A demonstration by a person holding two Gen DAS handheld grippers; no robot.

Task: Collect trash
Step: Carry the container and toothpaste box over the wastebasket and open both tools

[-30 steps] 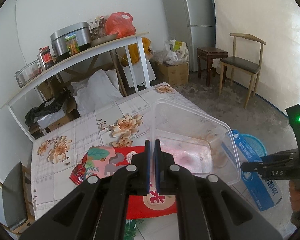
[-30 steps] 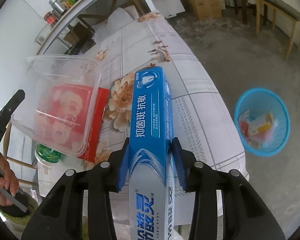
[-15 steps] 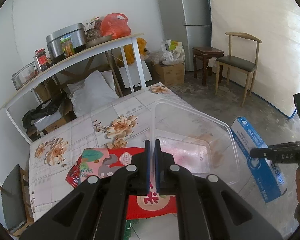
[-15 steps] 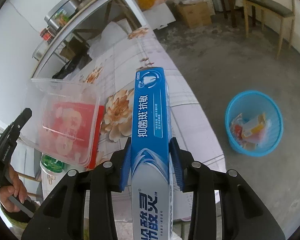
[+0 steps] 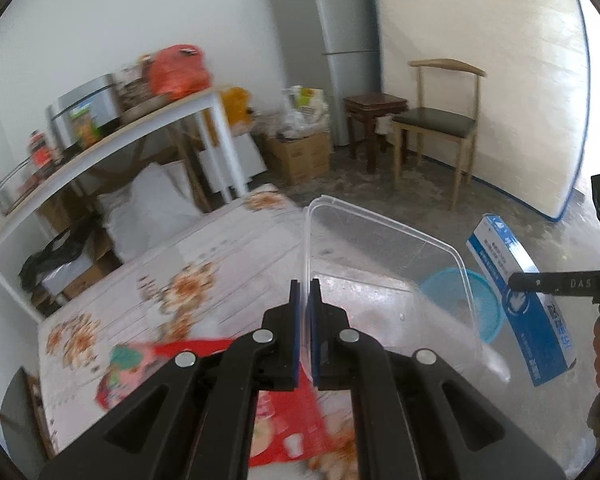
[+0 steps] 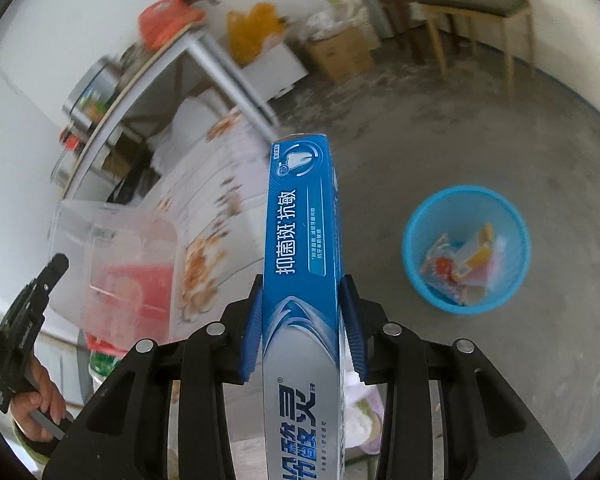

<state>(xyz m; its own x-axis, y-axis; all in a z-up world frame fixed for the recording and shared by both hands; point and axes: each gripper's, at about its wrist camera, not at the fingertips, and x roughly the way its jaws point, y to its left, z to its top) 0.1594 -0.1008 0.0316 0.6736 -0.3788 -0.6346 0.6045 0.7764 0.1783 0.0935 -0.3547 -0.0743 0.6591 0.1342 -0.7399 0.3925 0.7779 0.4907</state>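
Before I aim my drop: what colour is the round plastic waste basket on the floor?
Light blue round plastic waste basket, clearest in the right wrist view.

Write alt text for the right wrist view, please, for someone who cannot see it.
The right gripper clamps a long blue toothpaste box above a grey floor. A blue bin holding wrappers stands to the right; a clear plastic container is held at left.

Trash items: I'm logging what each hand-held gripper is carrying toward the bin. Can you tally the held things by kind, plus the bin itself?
Clear plastic container: 1, in the left hand-held gripper
Blue toothpaste box: 1, in the right hand-held gripper
Blue wastebasket: 1, on the floor
Total: 3
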